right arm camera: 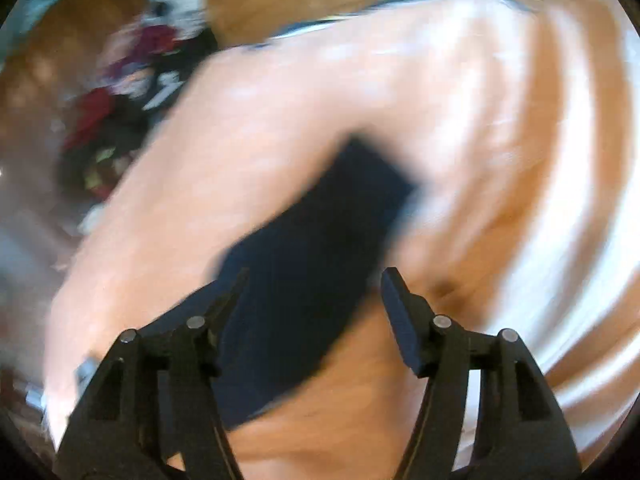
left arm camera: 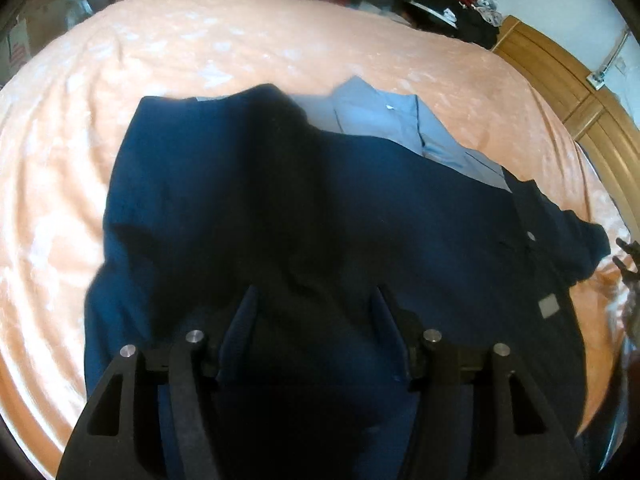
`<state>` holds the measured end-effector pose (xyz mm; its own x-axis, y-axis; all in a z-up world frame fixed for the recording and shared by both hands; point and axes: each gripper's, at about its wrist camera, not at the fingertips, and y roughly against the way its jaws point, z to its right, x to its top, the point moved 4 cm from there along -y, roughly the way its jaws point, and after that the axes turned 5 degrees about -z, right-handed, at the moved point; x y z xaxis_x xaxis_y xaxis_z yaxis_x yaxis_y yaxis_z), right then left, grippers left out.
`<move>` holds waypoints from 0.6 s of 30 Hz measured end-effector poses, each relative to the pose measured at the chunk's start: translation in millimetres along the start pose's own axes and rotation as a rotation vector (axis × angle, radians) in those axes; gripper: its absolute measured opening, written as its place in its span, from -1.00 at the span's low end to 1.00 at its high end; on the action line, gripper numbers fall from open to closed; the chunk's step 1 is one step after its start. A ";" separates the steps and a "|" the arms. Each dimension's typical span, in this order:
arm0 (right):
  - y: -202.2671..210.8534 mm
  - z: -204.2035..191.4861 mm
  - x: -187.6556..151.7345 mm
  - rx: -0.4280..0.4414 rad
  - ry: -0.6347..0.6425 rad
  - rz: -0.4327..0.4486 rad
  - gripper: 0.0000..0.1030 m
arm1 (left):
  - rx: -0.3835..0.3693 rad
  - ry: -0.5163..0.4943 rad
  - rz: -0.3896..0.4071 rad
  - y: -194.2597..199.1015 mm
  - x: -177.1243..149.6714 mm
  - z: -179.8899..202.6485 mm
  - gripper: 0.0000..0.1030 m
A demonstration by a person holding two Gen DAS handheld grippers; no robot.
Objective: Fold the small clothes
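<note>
You hold the left gripper [left arm camera: 314,300] spread wide over the navy shirt [left arm camera: 360,220] lying on the peach bedspread [left arm camera: 200,60], while your right gripper [right arm camera: 314,284], equally unclenched, hovers above its sleeve [right arm camera: 320,240], apparently ready to fold.

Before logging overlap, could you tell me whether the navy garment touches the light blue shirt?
Touching: in the left wrist view the navy garment lies over the light blue shirt's lower edge.

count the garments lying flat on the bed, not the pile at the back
2. A navy top spreads across the bed under the left gripper; a light blue shirt lies beyond it, partly under its far edge. More could be hidden beneath.
</note>
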<state>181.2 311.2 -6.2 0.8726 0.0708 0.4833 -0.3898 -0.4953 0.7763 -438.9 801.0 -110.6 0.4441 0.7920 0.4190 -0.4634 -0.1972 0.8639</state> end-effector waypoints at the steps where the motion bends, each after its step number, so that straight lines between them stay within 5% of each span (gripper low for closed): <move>1: -9.2 12.1 9.0 -0.006 -0.015 -0.025 0.24 | 0.001 0.009 0.004 0.8 -0.1 0.8 0.17; 5: -38.0 28.9 29.6 0.027 -0.041 -0.090 0.23 | 0.004 0.026 0.010 3.3 -8.2 5.3 0.17; 9: -55.1 5.2 28.0 -0.042 0.028 -0.098 0.18 | -0.012 -0.001 0.034 17.8 -7.4 27.7 0.12; 12: -41.3 1.4 23.0 -0.029 0.072 -0.083 -0.21 | -0.028 -0.005 0.069 32.0 -6.7 41.7 0.12; 14: -41.2 -1.3 20.1 -0.042 0.112 -0.081 -0.79 | -0.044 -0.002 0.093 42.2 -4.3 47.8 0.12; 18: 1.3 -59.8 4.6 0.099 0.204 0.004 -0.81 | -0.058 -0.012 0.160 72.8 1.2 57.0 0.11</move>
<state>167.1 362.6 21.2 0.7895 0.2370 0.5661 -0.3539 -0.5778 0.7354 -428.4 754.7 -31.2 0.3702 0.7462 0.5533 -0.5719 -0.2863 0.7687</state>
